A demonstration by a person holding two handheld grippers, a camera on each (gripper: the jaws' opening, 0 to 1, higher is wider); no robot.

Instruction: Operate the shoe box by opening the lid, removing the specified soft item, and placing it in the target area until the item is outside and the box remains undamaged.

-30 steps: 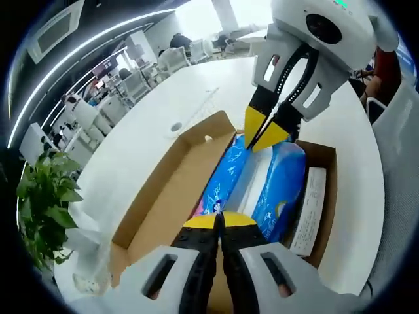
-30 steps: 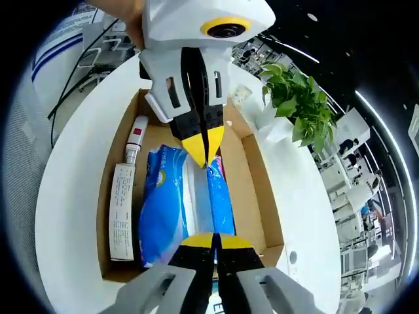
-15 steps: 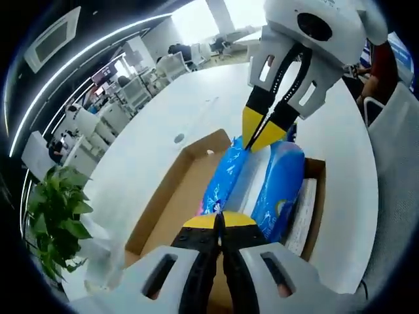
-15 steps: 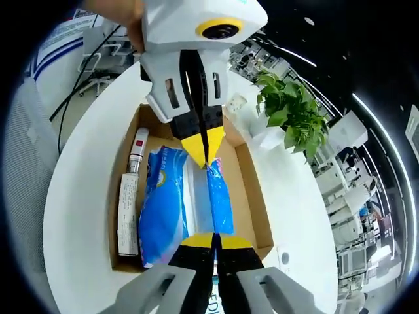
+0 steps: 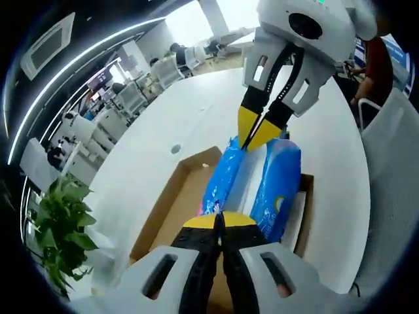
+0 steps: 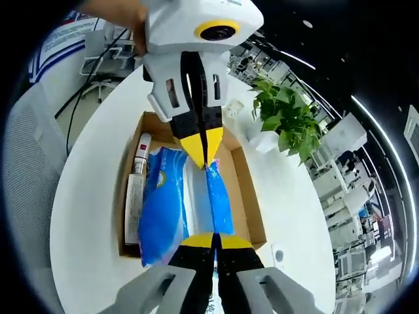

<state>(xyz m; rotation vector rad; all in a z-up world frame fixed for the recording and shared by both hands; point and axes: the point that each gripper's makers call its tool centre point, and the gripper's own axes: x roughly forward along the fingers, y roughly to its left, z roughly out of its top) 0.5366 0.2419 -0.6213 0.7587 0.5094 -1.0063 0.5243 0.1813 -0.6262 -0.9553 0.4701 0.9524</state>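
A blue and white soft pack (image 5: 275, 186) hangs between my two grippers above the open cardboard shoe box (image 5: 171, 199). My left gripper (image 5: 219, 222) is shut on the pack's near end, and my right gripper (image 5: 254, 137) is shut on its far end. In the right gripper view the pack (image 6: 167, 209) stretches from my right gripper (image 6: 215, 241) up to my left gripper (image 6: 203, 154), over the box (image 6: 243, 190). The lid is folded open along one long side.
A long white carton and a tube (image 6: 135, 196) lie in the box beside the pack. The box sits on a round white table (image 6: 85, 216). A potted plant (image 6: 288, 118) stands near the box. A grey chair (image 5: 393, 163) is at the table's edge.
Both grippers have risen with the pack held between them. The box now looks smaller and lower under the pack.
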